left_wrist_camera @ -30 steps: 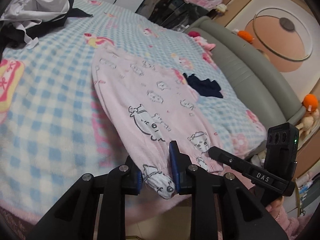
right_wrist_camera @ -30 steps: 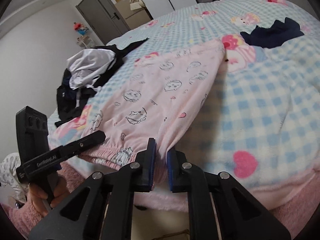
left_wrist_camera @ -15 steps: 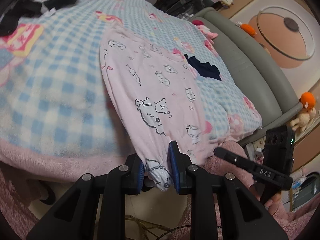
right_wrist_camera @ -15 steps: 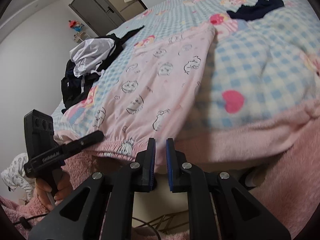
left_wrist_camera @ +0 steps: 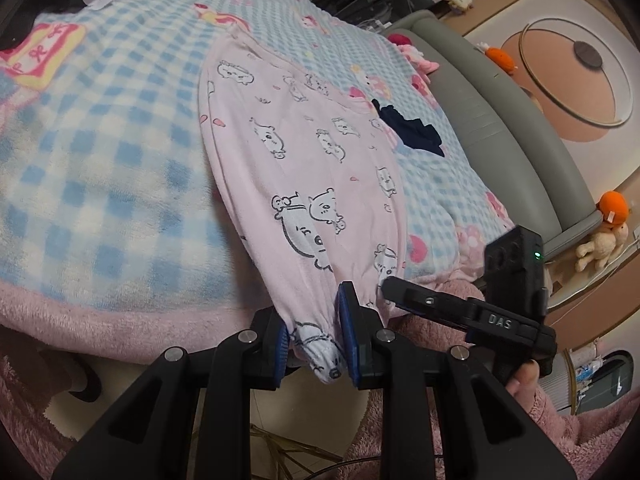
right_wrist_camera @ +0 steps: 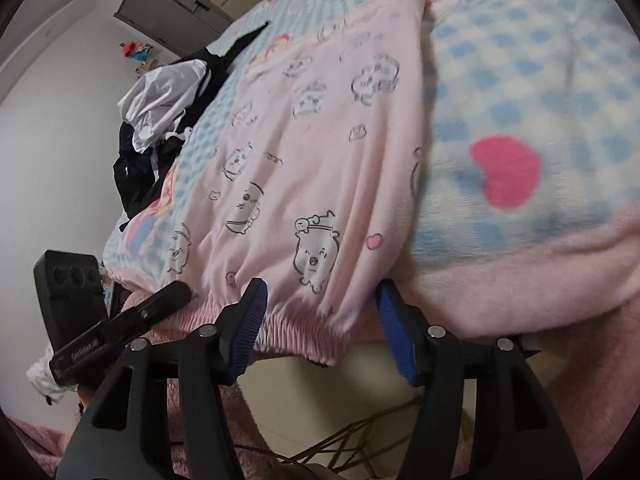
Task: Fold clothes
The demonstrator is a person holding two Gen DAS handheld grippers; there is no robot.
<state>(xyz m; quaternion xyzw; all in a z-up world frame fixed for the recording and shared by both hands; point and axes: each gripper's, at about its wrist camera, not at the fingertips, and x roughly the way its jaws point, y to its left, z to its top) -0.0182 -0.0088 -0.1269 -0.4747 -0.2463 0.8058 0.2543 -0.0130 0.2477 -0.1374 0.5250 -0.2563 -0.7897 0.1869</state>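
Pink pyjama trousers printed with cartoon bears lie lengthwise on the blue-checked blanket, their near end hanging over the bed's edge. My left gripper is shut on a bunched corner of that end. In the right wrist view the elastic waistband droops between the blue pads of my right gripper, which stands wide open around it without pinching. Each gripper shows in the other's view: the right one beside the garment's edge, the left one at the waistband's far side.
A heap of black and white clothes sits at the far side of the bed. A small dark navy garment lies next to the trousers. A grey padded bed frame carries plush toys. A hand in a pink fluffy sleeve holds the right gripper.
Both grippers drew the trousers' end back over the bed's edge. The right gripper then opened and let go of the waistband; the left stays shut on its corner.
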